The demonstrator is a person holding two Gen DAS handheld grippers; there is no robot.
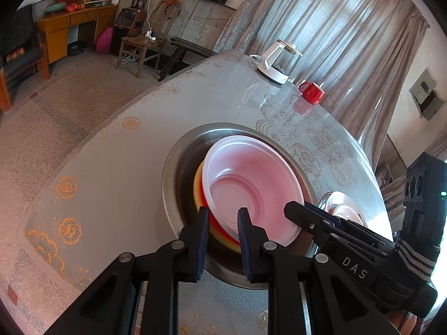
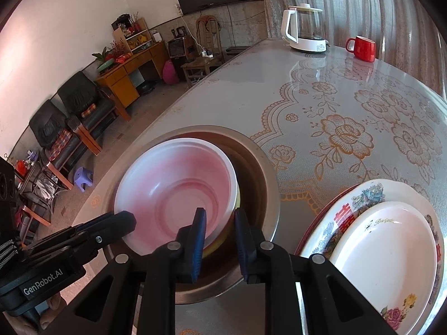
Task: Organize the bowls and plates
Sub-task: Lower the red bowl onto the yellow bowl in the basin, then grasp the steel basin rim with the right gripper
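**Two grippers working at a nested stack of bowls in a steel basin**

Two claws are meeting over one basin on a round table [image 2: 349, 89] that is wearing a lace-patterned cloth; the steel basin [image 1: 178, 164] is sitting near the table's near edge, holding the stack; a white bowl [image 1: 251, 184] with a pink-tinted inside is lying tilted on top, with a red bowl [image 1: 216, 224] and a yellow bowl [image 1: 199, 187] showing as thin rims beneath it. Just beside the basin, a floral plate [image 2: 360, 198] is carrying a smaller white plate [image 2: 391, 251]; well apart at the far edge, a white kettle [image 2: 306, 28] and a red mug [image 2: 361, 48] are standing upright.

The left gripper [image 1: 223, 216] is straddling the near rims of the stack, its jaws standing a little apart, pads not visibly pressing, so it is reading as released; the right gripper [image 2: 219, 217] is reaching over the opposite rim, one finger inside the white bowl and one outside, and whether it is clenching that rim I cannot tell from the pictures alone, though its jaws are standing nearly closed.
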